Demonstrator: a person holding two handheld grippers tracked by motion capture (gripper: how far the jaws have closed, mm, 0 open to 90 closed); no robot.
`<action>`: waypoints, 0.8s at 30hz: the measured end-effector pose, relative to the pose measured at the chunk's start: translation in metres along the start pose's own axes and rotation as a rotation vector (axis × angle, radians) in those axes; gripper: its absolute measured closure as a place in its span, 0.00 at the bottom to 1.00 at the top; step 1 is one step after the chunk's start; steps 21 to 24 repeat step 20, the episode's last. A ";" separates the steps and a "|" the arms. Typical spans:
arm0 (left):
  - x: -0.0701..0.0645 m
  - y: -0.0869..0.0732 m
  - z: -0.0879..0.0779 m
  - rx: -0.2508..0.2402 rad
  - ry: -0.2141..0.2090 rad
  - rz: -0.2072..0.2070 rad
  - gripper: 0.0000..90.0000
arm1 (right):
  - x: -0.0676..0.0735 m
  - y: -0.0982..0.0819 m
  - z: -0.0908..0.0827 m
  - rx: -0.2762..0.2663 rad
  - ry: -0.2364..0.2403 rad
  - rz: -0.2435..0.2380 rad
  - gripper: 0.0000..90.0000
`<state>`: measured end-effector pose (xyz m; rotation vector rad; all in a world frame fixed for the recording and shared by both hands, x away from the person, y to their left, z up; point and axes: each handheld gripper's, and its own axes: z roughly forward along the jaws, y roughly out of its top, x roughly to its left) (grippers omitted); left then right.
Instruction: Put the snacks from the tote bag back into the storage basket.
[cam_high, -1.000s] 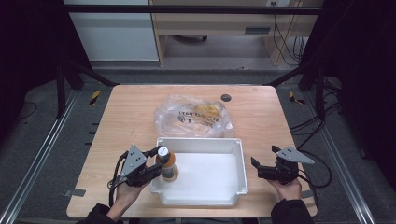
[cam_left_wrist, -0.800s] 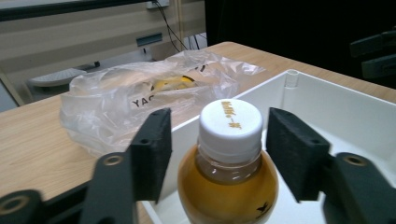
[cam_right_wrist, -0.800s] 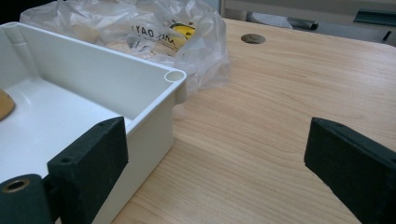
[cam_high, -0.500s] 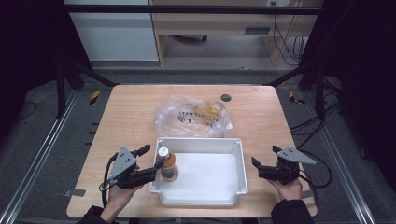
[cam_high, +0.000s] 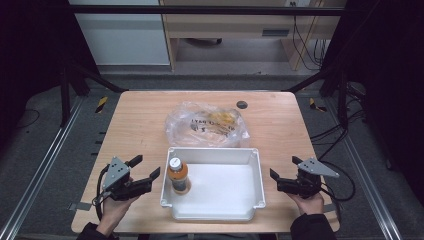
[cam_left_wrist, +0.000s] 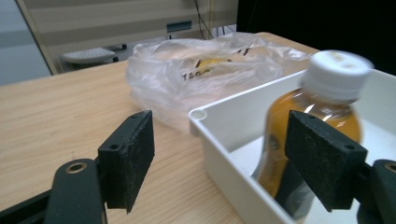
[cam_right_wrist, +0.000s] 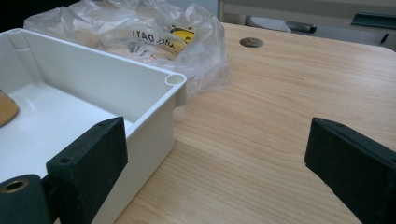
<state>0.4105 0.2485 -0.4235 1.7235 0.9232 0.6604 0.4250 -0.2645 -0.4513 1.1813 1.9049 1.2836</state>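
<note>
A small bottle (cam_high: 177, 174) of amber drink with a white cap stands upright in the left end of a white tray (cam_high: 220, 154), which sits near the desk's (cam_high: 140, 125) front edge, about midway between its left and right edges. The left hand-held gripper (cam_high: 146, 168) hovers over the desk just left of the tray's left wall, level and pointing toward the bottle; its jaws have just been opening and now stand wide apart with nothing pressed between them. In the left gripper view the bottle (cam_left_wrist: 299, 135) shows just behind the right pad, inside the tray's wall (cam_left_wrist: 224, 140), free of the pads. The right hand-held gripper (cam_high: 284, 173) is held just off the tray's right wall, near the desk's front right corner, its jaws wide and empty. A crumpled clear plastic bag (cam_high: 207, 124) lies behind the tray, touching its rear rim, toward the middle of the desk. A small dark round hole (cam_high: 242, 105) sits near the far edge.
</note>
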 end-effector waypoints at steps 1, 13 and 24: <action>0.003 -0.002 0.001 0.004 0.009 0.003 0.26 | 0.000 0.000 0.000 0.000 -0.001 -0.004 0.07; 0.027 -0.019 0.012 0.098 0.059 0.003 0.23 | 0.000 -0.001 0.000 0.006 -0.003 -0.005 0.06; 0.033 -0.022 0.015 0.115 0.069 -0.013 0.22 | 0.001 -0.001 0.001 0.015 -0.004 -0.010 0.06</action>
